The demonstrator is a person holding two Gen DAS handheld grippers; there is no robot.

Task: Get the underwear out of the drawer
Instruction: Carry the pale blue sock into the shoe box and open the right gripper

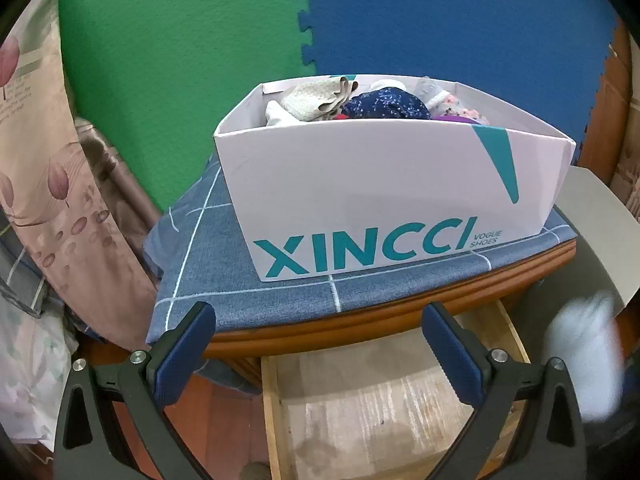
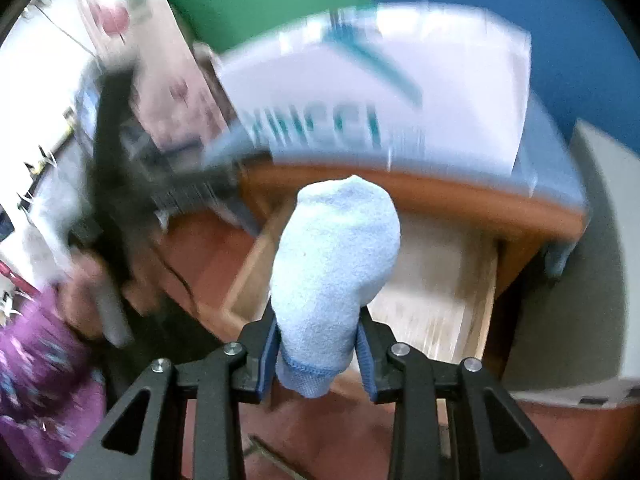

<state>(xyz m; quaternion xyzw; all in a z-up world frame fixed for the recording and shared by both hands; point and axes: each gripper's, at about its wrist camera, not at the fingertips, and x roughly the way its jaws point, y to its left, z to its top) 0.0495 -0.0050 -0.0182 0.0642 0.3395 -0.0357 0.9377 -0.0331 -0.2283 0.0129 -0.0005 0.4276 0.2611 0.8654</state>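
Your right gripper (image 2: 318, 354) pinches one pale blue sock (image 2: 336, 264) between its two pads; the sock sticks out ahead of the fingers, above the one open drawer (image 2: 436, 292). Your left gripper (image 1: 320, 352) stands wide with nothing between its jaws, the drawer floor just below it. Ahead of it sits one white box (image 1: 380, 200) on a blue cloth (image 1: 208, 248), holding perhaps five bundled garments (image 1: 384, 106), though the heap blurs together.

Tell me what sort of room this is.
Probably a bedroom: a wooden nightstand with its drawer pulled open, a shoebox full of small clothes on top, and a floral curtain beside it.
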